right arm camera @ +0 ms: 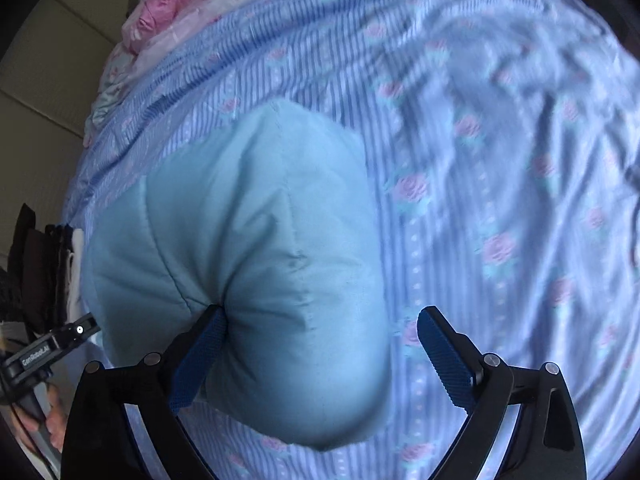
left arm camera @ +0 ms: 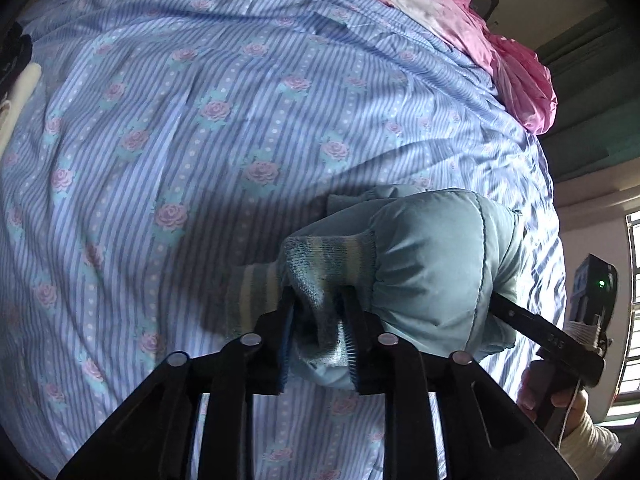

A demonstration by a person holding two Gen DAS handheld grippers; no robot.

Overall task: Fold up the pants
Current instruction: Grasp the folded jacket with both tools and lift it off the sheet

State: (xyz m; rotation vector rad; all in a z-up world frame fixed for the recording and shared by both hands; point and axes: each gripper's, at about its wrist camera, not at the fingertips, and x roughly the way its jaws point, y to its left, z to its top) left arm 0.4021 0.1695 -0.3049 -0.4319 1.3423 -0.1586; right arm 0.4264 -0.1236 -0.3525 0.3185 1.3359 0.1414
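The pants [left arm camera: 432,268] are light blue and padded, with a striped knit cuff [left arm camera: 324,268], bunched on a bed. My left gripper [left arm camera: 320,320] is shut on the striped cuff. In the right wrist view the pants [right arm camera: 248,248] lie as a puffy folded bundle. My right gripper [right arm camera: 320,332] is open; its left finger [right arm camera: 200,356] presses against the padded fabric, its right finger [right arm camera: 444,356] stands apart over the sheet. The right gripper's body shows in the left wrist view [left arm camera: 548,340], beside the pants.
The bed has a blue striped sheet with pink roses [left arm camera: 200,128]. A pink quilt [left arm camera: 516,76] is heaped at the far edge, also in the right wrist view [right arm camera: 168,12]. Dark and white clothes [right arm camera: 48,264] lie at the left. A window [left arm camera: 628,320] is at the right.
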